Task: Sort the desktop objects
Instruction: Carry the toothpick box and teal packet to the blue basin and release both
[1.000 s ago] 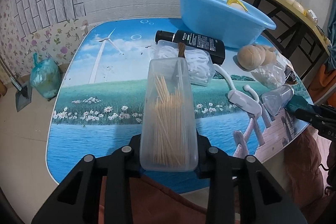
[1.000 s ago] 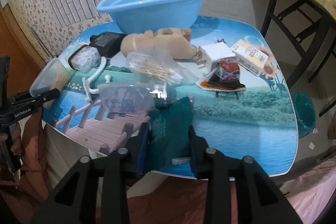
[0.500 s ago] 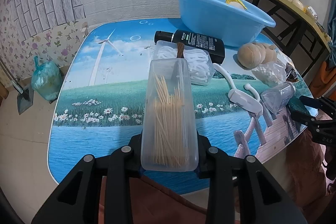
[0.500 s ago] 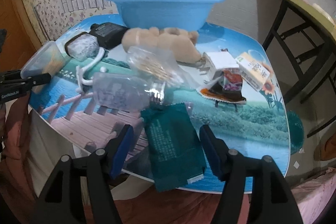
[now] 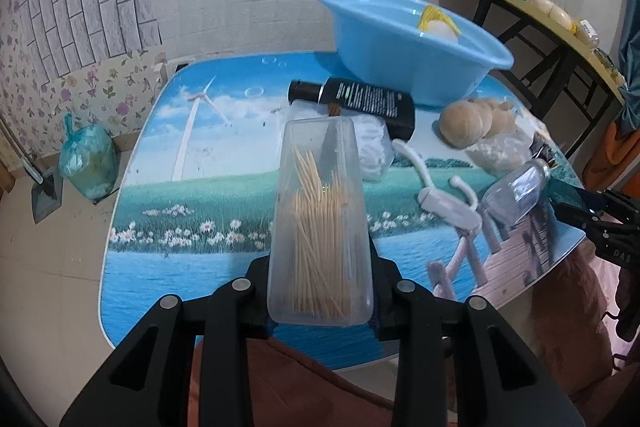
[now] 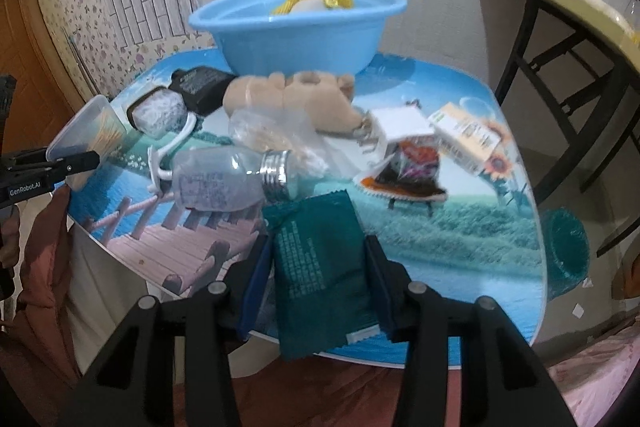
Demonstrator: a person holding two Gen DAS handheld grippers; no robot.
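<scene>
Toothpick box — toothpicks inside; basin — yellow item.

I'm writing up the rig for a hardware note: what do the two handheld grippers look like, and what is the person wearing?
Both the left gripper and the right gripper are matte black plastic, each with two angular linkage arms that have triangular cut-outs and round silver pivot pins. Blue pads line the jaws. The left gripper's side carries white "GenRobot.AI" lettering. The person wears reddish-brown clothing.
</scene>
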